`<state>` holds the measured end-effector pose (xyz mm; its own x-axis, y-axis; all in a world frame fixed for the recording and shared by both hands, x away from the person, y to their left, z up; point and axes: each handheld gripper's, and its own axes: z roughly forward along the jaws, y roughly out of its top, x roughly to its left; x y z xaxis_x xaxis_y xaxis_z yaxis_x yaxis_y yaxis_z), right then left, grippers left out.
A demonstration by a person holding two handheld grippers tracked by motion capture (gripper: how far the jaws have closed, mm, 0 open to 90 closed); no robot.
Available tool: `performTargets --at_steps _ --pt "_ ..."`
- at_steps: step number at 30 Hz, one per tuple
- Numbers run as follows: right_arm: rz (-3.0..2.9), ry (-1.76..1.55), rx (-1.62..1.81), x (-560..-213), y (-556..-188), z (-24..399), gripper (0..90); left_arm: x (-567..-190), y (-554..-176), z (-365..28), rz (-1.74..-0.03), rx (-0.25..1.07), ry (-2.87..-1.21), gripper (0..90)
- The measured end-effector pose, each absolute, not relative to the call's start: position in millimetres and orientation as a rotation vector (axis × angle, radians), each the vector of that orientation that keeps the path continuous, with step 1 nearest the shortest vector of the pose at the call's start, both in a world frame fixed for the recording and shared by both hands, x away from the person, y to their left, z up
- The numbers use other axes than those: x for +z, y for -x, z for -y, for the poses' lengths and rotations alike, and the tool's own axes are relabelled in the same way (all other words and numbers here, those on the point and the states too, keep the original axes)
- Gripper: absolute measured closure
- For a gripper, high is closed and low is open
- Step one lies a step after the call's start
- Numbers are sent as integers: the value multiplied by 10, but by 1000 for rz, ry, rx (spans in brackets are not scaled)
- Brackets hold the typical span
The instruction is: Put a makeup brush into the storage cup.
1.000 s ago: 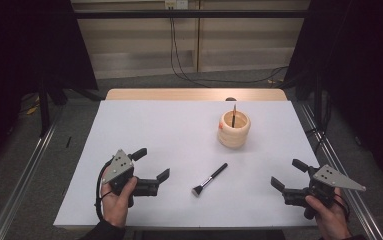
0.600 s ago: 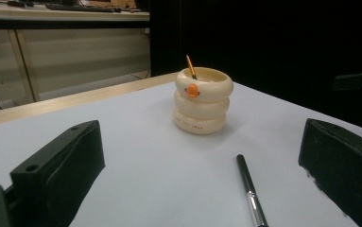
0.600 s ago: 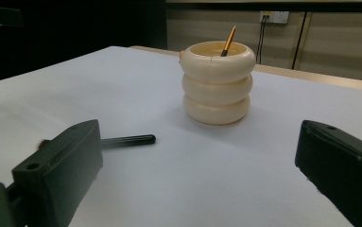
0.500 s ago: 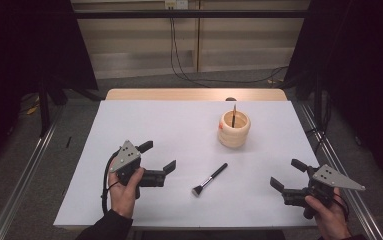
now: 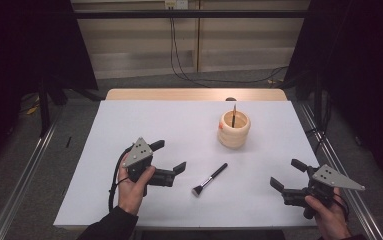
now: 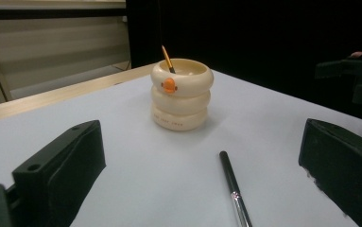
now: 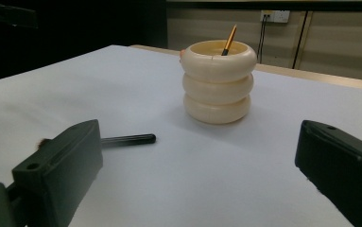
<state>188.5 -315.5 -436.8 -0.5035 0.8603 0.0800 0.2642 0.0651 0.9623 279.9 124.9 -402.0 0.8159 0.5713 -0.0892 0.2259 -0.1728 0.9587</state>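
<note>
Closer to the brush [image 5: 210, 179] now, left gripper [image 5: 170, 158] holds its jaws wide.

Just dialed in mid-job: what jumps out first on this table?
A cream holder shaped like three stacked rings, with an orange duck bill on its side and a pencil standing in it, sits right of the table's centre toward the far edge. Nearer the person a black makeup brush lies flat on the white table. It lies between the left tool and the right tool, both open and touching nothing.
</note>
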Motion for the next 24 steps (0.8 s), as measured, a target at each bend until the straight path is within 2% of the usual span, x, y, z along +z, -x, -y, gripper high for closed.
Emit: performTargets --at_steps 12,24 --pt "-1817 -1113 1460 -4369 -1889 3156 13 -3968 -2923 -1051 -601 332 -1767 16" --pt "-1819 -1116 1455 -4366 -1883 3163 14 -3873 -3016 -789 -553 338 -1703 14"
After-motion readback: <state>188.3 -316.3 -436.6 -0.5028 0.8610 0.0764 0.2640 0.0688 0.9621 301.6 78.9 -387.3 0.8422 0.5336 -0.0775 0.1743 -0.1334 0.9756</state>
